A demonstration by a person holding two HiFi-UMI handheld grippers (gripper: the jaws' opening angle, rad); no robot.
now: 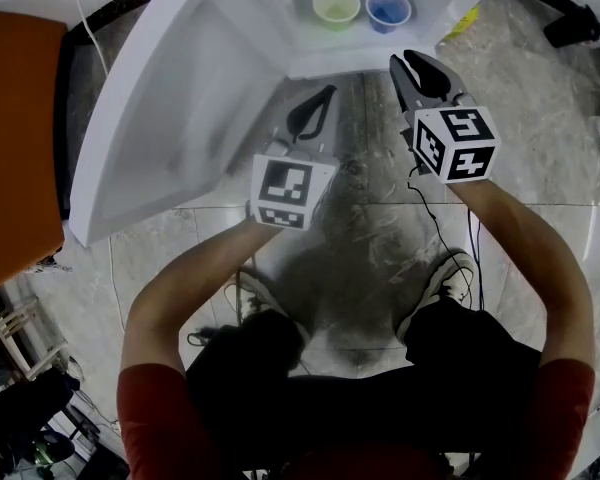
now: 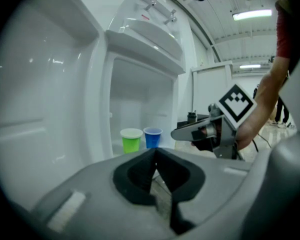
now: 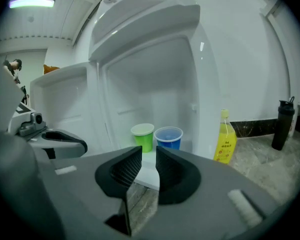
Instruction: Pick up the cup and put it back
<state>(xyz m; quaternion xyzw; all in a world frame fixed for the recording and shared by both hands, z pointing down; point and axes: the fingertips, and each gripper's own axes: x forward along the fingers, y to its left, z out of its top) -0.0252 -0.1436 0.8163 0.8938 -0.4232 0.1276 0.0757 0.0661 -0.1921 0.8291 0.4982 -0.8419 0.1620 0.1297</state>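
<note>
A green cup (image 1: 336, 6) and a blue cup (image 1: 388, 9) stand side by side on the lowest shelf of an open white fridge (image 1: 310, 63). Both grippers hover in front of the fridge, short of the cups. My right gripper (image 1: 412, 63) points at the blue cup (image 3: 168, 137), level with the shelf's front edge. Its jaws are open by a narrow gap with nothing between them (image 3: 149, 155). My left gripper (image 1: 323, 98) is lower and further back, facing the green cup (image 2: 131, 140). Its pads meet at the tip (image 2: 155, 152) and hold nothing.
The fridge door (image 1: 145, 108) swings out to the left. A yellow bottle (image 3: 224, 141) stands on the stone floor to the right of the fridge, with a dark flask (image 3: 281, 125) further right. An orange surface (image 1: 15, 138) is at the far left.
</note>
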